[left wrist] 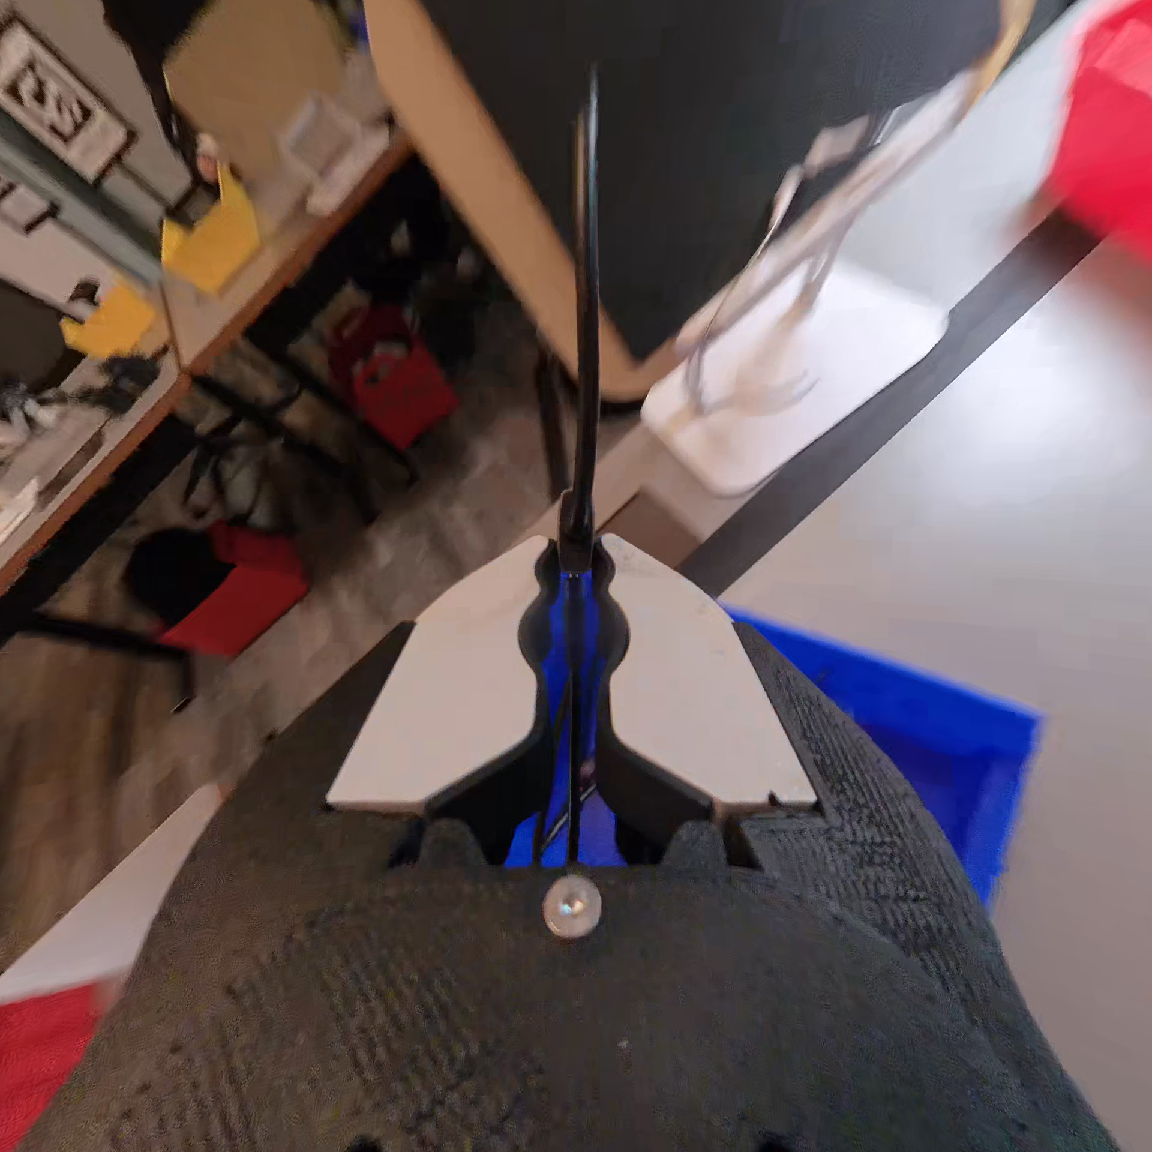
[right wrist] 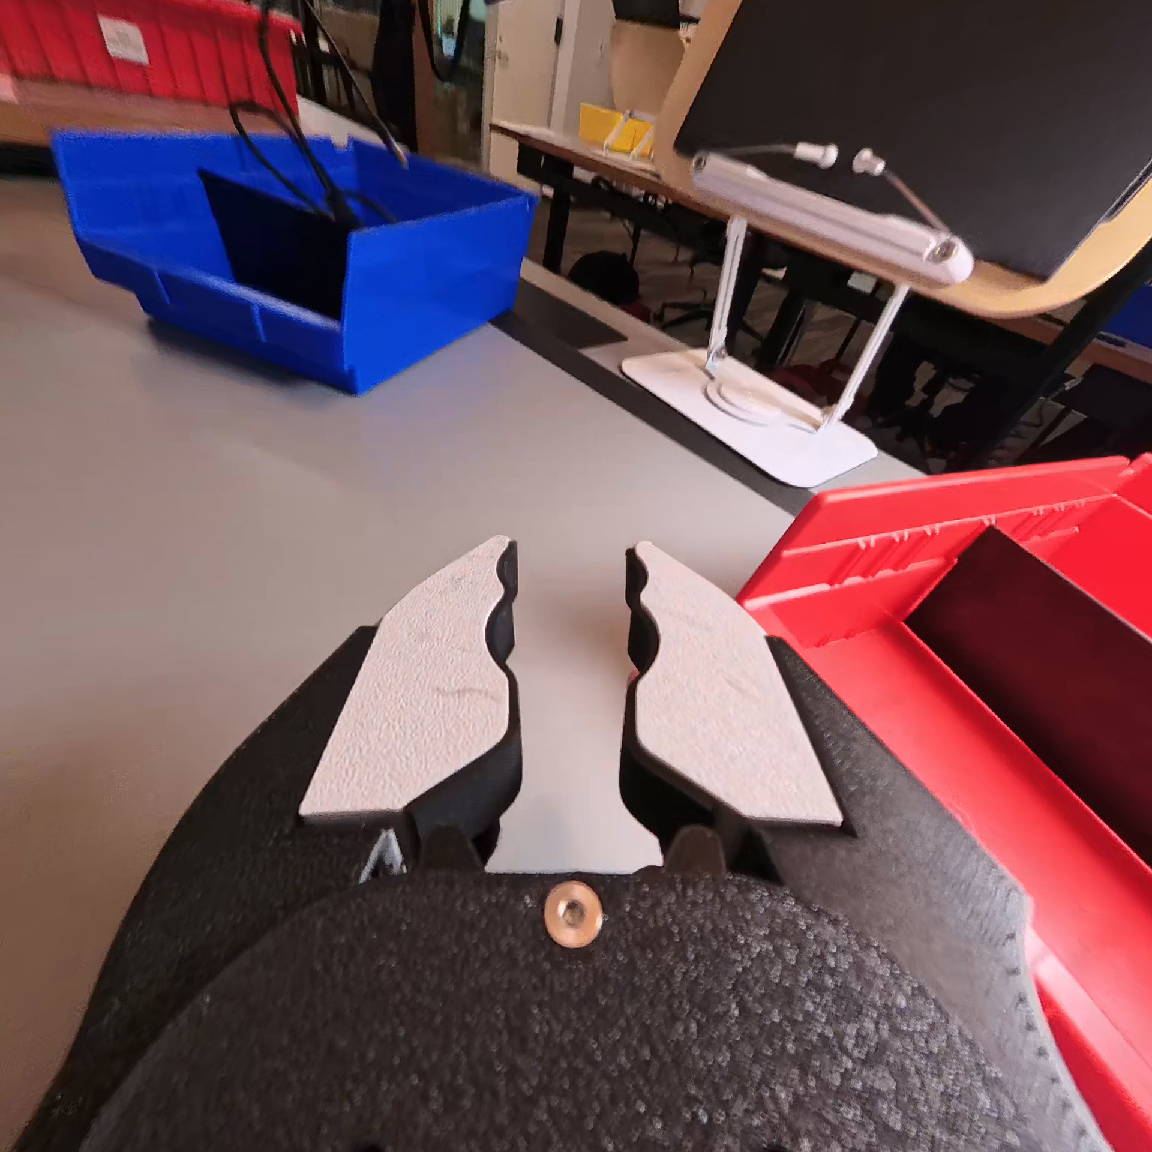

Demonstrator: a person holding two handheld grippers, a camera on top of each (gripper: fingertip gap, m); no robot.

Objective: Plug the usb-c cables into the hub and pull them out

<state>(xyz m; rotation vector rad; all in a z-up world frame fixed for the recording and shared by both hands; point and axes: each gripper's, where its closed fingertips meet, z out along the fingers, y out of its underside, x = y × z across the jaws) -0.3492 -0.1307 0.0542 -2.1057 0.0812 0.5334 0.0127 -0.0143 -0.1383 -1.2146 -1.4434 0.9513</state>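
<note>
Grey tabletop [right wrist: 312,561] lies under your parted, empty right gripper [right wrist: 570,561]; the hub [right wrist: 829,215] sits ahead-right. Your left gripper [left wrist: 576,555] pinches a black cable [left wrist: 586,312] (plug hidden) above the blue bin [left wrist: 922,735].

A blue bin [right wrist: 374,262] sits on the grey desk [right wrist: 312,499], well apart from a red bin [right wrist: 873,623]. A white stand [right wrist: 779,424] holds a black panel [right wrist: 904,112] at the desk's far edge.

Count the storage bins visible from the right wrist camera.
3: a blue bin far left on the table, a red bin at the right edge, and another red bin behind the blue one.
</note>
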